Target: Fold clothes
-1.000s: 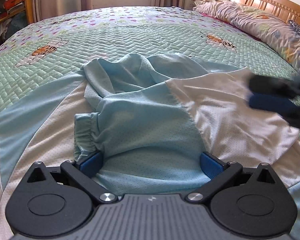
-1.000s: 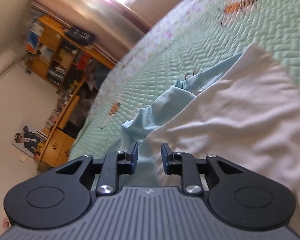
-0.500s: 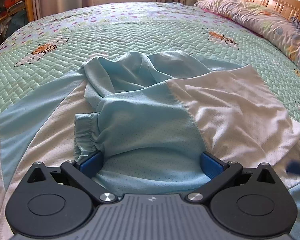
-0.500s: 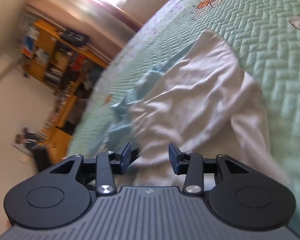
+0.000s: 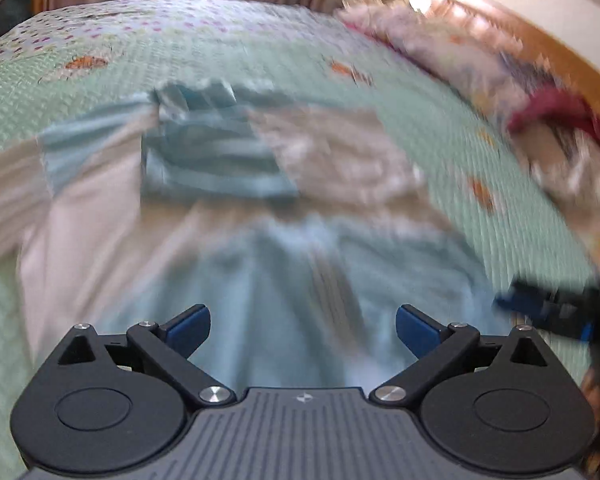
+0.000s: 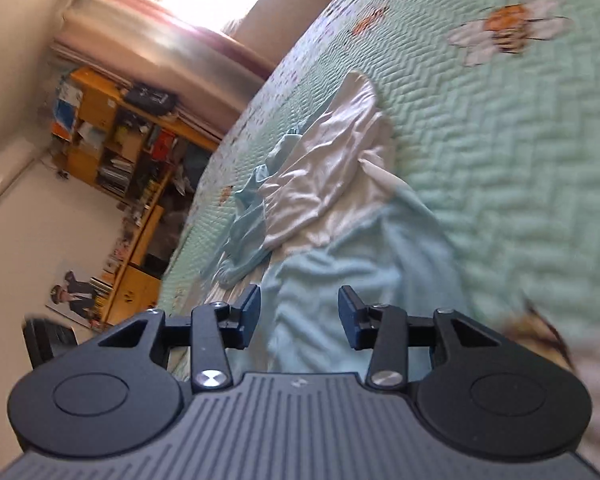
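Observation:
A light blue and white garment (image 5: 228, 168) lies partly folded on the green quilted bedspread (image 5: 220, 56); the left wrist view is motion-blurred. My left gripper (image 5: 302, 330) is open and empty above the garment's near blue part. My right gripper (image 6: 299, 314) is open and empty over the blue cloth (image 6: 340, 272) at the garment's near end, with the white part (image 6: 324, 168) beyond. The right gripper also shows at the right edge of the left wrist view (image 5: 540, 312).
Pillows and bedding (image 5: 520, 80) lie along the wooden headboard (image 5: 540, 44) at the right. A wooden bookshelf (image 6: 112, 148) stands past the bed's far side, under a curtained window (image 6: 188, 8). The bedspread (image 6: 520, 140) lies to the right of the garment.
My left gripper has let go of the blue sleeve part, pulled back and risen. My right gripper has opened wider and drawn back toward the garment's near end.

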`<state>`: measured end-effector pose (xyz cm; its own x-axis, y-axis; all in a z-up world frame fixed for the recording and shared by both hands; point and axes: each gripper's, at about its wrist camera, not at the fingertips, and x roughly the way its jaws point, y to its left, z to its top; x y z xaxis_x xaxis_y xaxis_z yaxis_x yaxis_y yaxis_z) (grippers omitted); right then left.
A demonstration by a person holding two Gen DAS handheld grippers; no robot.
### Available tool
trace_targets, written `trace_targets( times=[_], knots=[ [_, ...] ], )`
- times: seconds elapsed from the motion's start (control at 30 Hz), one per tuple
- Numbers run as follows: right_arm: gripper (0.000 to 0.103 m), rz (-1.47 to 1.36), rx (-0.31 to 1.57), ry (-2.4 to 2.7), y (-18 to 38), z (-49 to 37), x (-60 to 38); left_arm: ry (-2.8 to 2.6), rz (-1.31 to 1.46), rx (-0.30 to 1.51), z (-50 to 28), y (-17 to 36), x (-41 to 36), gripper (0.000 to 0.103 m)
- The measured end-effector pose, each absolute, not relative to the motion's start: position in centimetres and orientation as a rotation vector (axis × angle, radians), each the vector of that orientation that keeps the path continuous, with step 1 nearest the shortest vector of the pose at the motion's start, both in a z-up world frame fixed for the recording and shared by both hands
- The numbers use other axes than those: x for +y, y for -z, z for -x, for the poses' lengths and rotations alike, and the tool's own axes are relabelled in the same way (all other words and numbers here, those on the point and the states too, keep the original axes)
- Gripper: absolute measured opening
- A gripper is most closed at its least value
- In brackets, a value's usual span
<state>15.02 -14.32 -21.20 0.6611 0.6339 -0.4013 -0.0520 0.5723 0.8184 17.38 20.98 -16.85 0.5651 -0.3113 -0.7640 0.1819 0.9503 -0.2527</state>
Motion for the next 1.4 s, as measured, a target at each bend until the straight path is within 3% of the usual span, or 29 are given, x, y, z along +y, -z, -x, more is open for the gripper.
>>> trace_targets(
  times=[0.3,0.33,0.37,0.47,0.7,0.73,0.77,0.8,1.0,1.1,1.23,1.4],
  knots=[
    [0.051,-0.803,0.883,-0.453,23.0,-9.9,-15.4,0.171,0.091,1.009,-9.9,21.5,21.9,0.1],
    [0.03,-0.803,0.905,-0.397,23.9,-9.5,-16.2,0.133,0.071,1.004,-9.9,21.8,22.5,0.1],
    [0.026,-0.855,0.901,-0.382,24.6,-9.1,-17.1,0.116,0.064,0.995,-9.6,21.7,22.8,0.1],
    [0.032,-0.9,0.861,-0.383,24.1,-7.9,-18.6,0.11,0.106,0.992,-9.6,21.0,23.5,0.1],
    [0.033,-0.815,0.847,-0.529,23.6,-9.1,-16.3,0.197,0.161,0.974,-10.8,20.2,22.2,0.102],
    [0.032,-0.769,0.887,-0.53,24.3,-9.9,-15.6,0.176,0.166,0.996,-10.9,20.7,22.3,0.102],
    [0.021,-0.749,0.92,-0.525,24.8,-10.3,-15.3,0.159,0.172,1.015,-10.9,21.1,22.4,0.102],
    [0.021,-0.777,0.925,-0.525,24.9,-10.5,-15.5,0.159,0.186,1.018,-10.8,20.9,22.6,0.102],
    [0.031,-0.869,0.8,-0.606,21.2,-10.4,-15.7,0.179,0.251,1.032,-10.1,18.9,23.1,0.102],
    [0.046,-0.844,0.82,-0.622,21.8,-10.6,-14.4,0.125,0.226,1.055,-9.4,19.7,23.2,0.102],
    [0.044,-0.85,0.917,-0.546,25.0,-9.4,-13.4,0.066,0.274,1.025,-7.2,19.9,24.0,0.099],
    [0.048,-0.808,0.84,-0.574,22.5,-8.3,-14.0,0.163,0.201,0.984,-6.6,17.7,20.8,0.101]
  ],
)
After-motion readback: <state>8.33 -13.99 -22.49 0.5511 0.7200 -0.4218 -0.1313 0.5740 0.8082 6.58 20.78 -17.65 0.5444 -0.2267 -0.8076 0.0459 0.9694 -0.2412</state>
